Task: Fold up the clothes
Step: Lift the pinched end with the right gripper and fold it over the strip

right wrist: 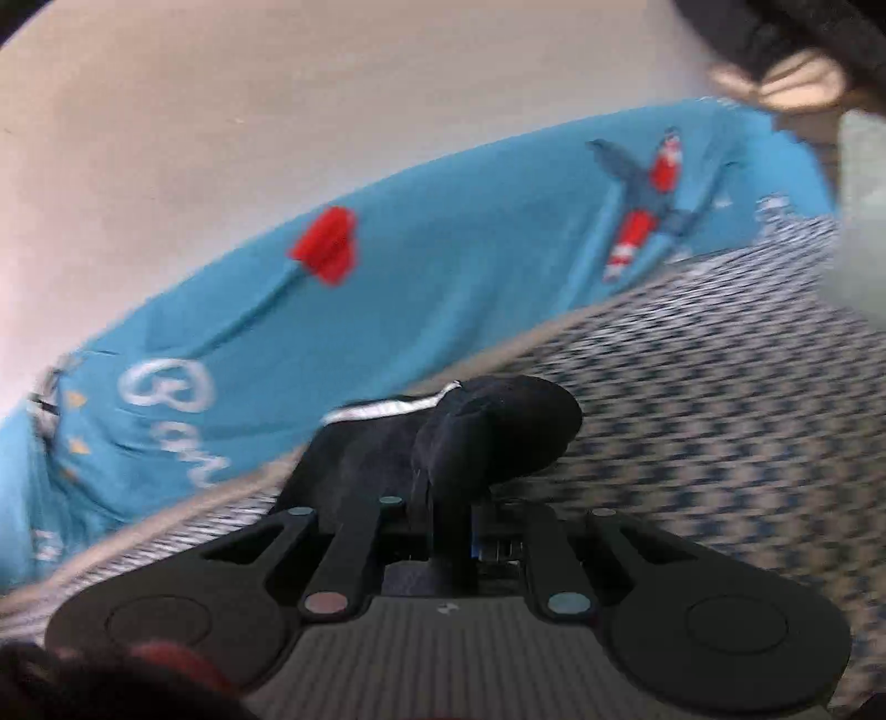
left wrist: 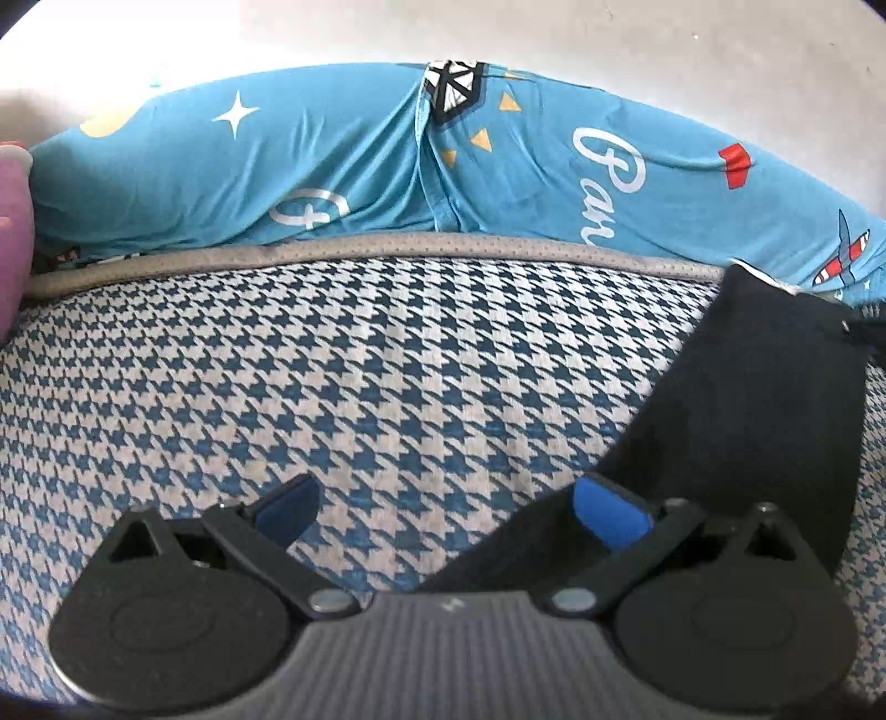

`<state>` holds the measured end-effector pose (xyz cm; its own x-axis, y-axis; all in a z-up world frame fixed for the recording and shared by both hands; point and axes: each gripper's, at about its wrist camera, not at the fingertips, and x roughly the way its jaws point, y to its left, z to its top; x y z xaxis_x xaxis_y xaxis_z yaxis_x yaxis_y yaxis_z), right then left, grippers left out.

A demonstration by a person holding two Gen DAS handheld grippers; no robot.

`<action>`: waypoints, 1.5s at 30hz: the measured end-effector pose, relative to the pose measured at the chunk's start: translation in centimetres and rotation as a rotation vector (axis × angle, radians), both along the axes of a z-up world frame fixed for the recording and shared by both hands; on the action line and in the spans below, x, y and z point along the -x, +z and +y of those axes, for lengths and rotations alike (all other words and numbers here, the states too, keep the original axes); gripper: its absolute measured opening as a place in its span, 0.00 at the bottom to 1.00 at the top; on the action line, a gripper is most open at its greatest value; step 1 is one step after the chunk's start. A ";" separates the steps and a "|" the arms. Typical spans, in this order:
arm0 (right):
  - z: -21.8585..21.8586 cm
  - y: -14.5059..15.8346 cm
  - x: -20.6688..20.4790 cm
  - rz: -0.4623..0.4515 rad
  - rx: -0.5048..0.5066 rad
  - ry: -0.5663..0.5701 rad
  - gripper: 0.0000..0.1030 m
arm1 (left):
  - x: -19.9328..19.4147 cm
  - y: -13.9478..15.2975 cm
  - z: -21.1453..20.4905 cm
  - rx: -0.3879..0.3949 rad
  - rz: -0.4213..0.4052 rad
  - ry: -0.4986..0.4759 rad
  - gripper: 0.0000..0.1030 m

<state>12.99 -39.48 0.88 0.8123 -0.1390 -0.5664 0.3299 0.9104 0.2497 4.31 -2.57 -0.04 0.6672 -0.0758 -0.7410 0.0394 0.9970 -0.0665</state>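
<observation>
While the left gripper (left wrist: 451, 512) hovers wide open over the houndstooth mattress (left wrist: 332, 376), holding nothing, the right gripper (right wrist: 443, 487) is clamped on one black garment (right wrist: 487, 426); one blue printed cloth (left wrist: 360, 166) lies behind.

houndstooth mattress (left wrist: 387, 376), grey piping edge (left wrist: 387, 246), blue printed sheet (left wrist: 332, 166), pale wall (left wrist: 609, 39)

A black garment (left wrist: 747, 399) lies stretched across the houndstooth surface, its bunched end apparently pinched.

A home bedroom: houndstooth mattress (left wrist: 387, 360), printed blue bedding (left wrist: 343, 171).
</observation>
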 end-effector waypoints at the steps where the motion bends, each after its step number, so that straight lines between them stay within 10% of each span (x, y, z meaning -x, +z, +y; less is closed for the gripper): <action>1: -0.2 -0.1 0.1 0.019 0.025 -0.025 0.15 | -0.1 0.1 0.2 0.003 0.000 0.002 1.00; 9: -1.6 1.2 2.6 0.041 0.007 -0.043 0.30 | -0.3 0.8 1.3 0.029 0.012 0.005 0.99; 45: 19.6 -0.2 17.7 0.133 0.065 0.855 0.31 | 3.9 0.9 6.7 0.145 0.153 0.013 0.96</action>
